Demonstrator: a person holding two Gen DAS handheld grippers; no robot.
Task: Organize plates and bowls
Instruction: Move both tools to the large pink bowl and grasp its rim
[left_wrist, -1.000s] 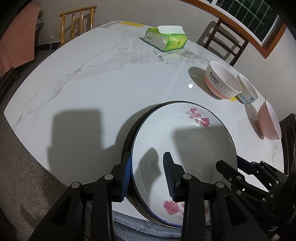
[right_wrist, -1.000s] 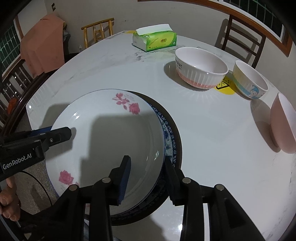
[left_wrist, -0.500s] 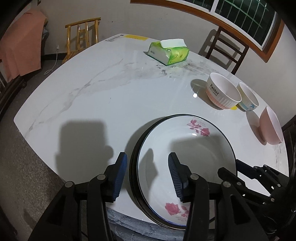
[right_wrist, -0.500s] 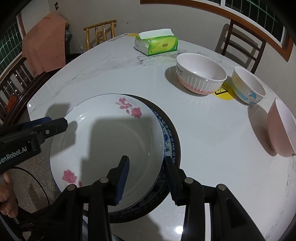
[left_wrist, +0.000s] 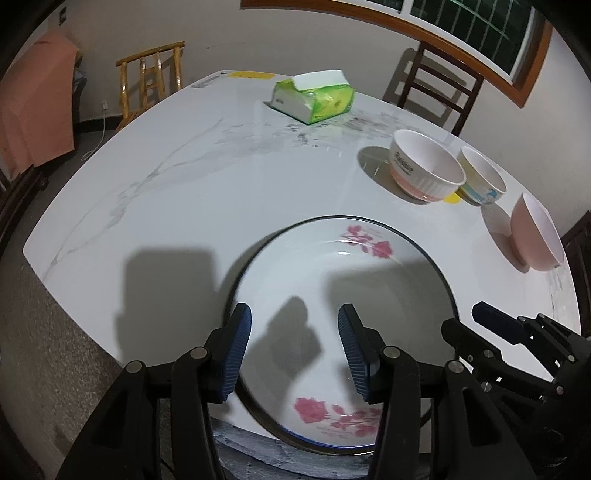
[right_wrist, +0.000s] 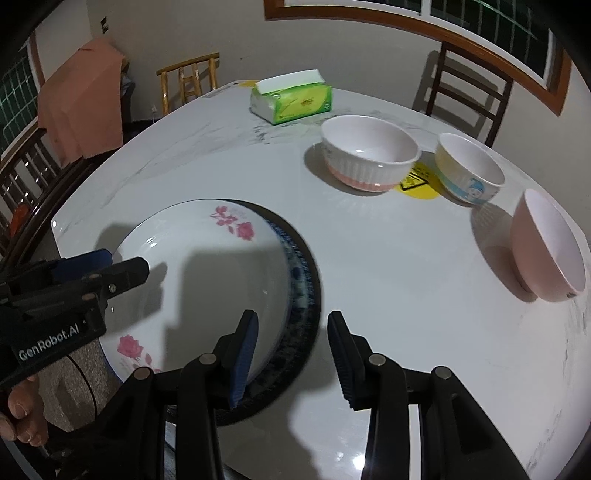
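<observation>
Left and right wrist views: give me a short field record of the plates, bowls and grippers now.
plates: white rose-patterned plate stacked on dark blue-patterned plate, at near edge of white marble table
bowls: three, apart from the stack: ribbed pink-and-white bowl, cream cartoon bowl, plain pink bowl
left gripper: open, jaws just opened further, pads off the plate rim
right gripper: open, astride the stack's right rim, not pressing
other: green tissue pack at far side

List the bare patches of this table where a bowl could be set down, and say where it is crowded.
Free: the table left of the plate stack, up to the tissue pack; and the strip between stack and pink bowl. Crowded: the far right, with the ribbed bowl and cartoon bowl close together.
</observation>
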